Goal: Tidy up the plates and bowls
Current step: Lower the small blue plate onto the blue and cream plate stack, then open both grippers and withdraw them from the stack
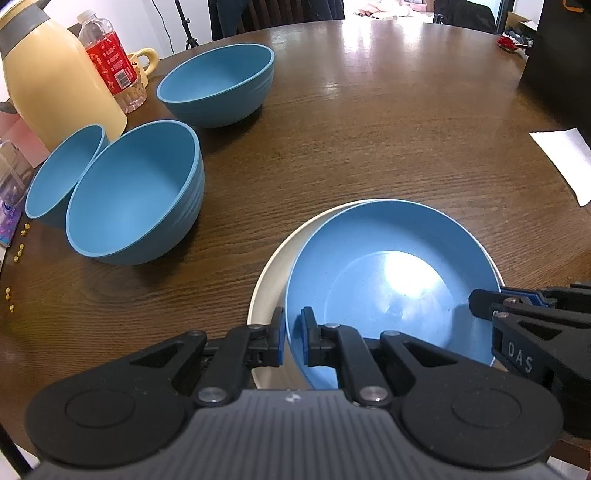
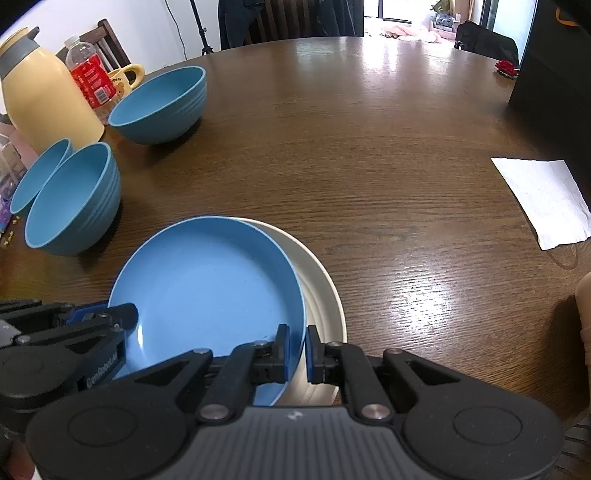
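"DAS" on right tool (image 1: 480, 304)

left wrist: close, steeply down over table (image 1: 369, 122) | right wrist: same | shared: blue plate (image 1: 388, 280)

bare table (image 2: 369, 166) centre (right too), bowls (image 1: 136, 195) crowding left

A round dark-brown wood-grain table (image 2: 369, 155) gleams with daylight from a bright doorway (image 2: 406, 14), with a white wall (image 2: 147, 22) and dark wooden chair (image 2: 110, 40) behind.
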`<state>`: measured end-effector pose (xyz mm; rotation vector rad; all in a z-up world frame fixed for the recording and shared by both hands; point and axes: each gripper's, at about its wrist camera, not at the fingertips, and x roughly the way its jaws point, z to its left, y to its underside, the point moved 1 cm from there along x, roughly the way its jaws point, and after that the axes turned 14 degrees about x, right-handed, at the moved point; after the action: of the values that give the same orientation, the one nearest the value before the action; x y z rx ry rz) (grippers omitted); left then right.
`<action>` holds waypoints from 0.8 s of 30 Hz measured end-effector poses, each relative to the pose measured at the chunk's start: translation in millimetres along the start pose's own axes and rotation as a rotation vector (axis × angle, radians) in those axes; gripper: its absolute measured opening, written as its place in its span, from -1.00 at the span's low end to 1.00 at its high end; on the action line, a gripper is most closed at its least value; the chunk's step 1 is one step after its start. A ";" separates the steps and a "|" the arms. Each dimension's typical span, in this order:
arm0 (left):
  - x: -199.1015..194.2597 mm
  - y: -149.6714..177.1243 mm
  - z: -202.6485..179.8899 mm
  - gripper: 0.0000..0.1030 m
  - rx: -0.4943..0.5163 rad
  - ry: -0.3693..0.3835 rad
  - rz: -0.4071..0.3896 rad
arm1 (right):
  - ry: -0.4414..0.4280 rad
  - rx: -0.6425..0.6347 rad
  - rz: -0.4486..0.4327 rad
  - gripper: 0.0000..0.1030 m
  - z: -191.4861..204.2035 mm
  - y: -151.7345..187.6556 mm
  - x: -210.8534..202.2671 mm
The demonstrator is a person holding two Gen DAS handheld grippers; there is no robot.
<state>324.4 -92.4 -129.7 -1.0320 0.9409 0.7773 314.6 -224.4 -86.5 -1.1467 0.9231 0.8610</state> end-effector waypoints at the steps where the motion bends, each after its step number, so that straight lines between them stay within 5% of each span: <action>1: 0.8 0.2 0.4 -0.82 0.000 -0.001 0.003 | -0.001 0.001 0.000 -0.85 -0.3 0.1 0.1; 19: 9.4 1.4 4.6 -0.80 -0.022 0.026 0.019 | -0.020 0.022 -0.006 -0.73 -7.8 0.5 -5.2; 24: 2.7 1.7 11.4 -0.63 -0.045 0.032 0.007 | -0.039 0.038 -0.028 -0.73 -14.2 -2.0 -16.6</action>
<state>327.0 -80.8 -130.3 -1.0835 0.9585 0.7933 307.9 -240.2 -72.7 -1.1042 0.8862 0.8364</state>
